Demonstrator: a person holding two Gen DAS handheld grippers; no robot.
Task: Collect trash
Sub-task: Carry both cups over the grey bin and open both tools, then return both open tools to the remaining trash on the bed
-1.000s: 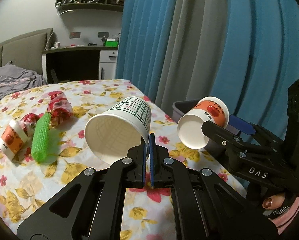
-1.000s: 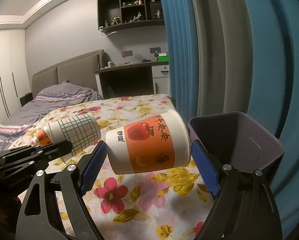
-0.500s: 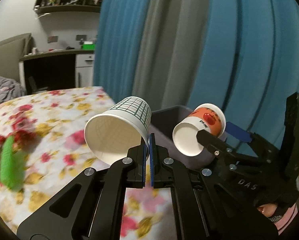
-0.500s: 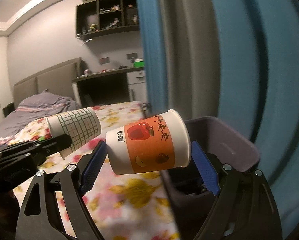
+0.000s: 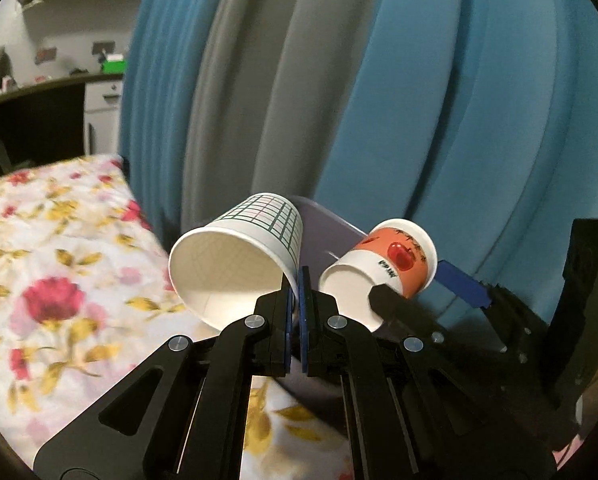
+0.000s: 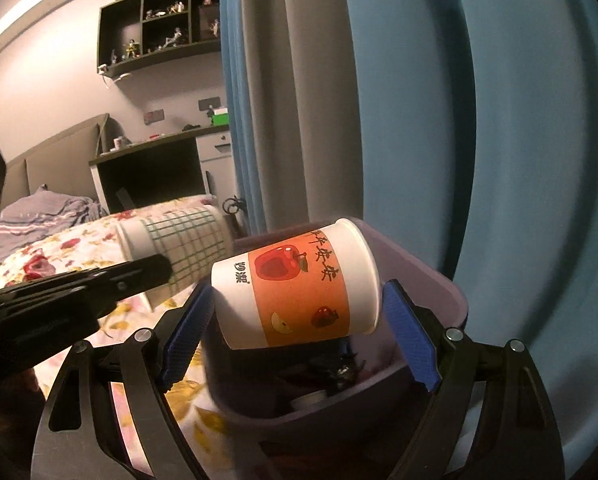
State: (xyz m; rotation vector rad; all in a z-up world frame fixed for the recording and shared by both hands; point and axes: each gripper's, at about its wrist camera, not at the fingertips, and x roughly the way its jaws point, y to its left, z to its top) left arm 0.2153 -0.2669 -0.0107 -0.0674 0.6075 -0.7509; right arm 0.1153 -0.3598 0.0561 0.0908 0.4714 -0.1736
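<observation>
My left gripper [image 5: 297, 280] is shut on the rim of a white paper cup with a green grid [image 5: 241, 256], which lies on its side with its mouth toward the camera. The same grid cup [image 6: 179, 248] shows at the left of the right wrist view. My right gripper [image 6: 299, 312] is shut on an orange apple-print paper cup [image 6: 299, 292], gripped end to end and held sideways over the purple trash bin [image 6: 431, 280]. In the left wrist view that apple cup [image 5: 383, 268] hangs to the right, with the bin [image 5: 327, 224] behind both cups.
The bin holds dark scraps and something white at its bottom [image 6: 327, 376]. It stands beside the floral bedspread [image 5: 51, 280], against blue and grey curtains [image 5: 379, 100]. A desk [image 6: 159, 168] and a wall shelf [image 6: 159, 28] stand far behind.
Both grippers have swung to the right, away from the bed, with their cups. The bin has come under the apple cup, and the trash left on the bedspread has slid out of view.
</observation>
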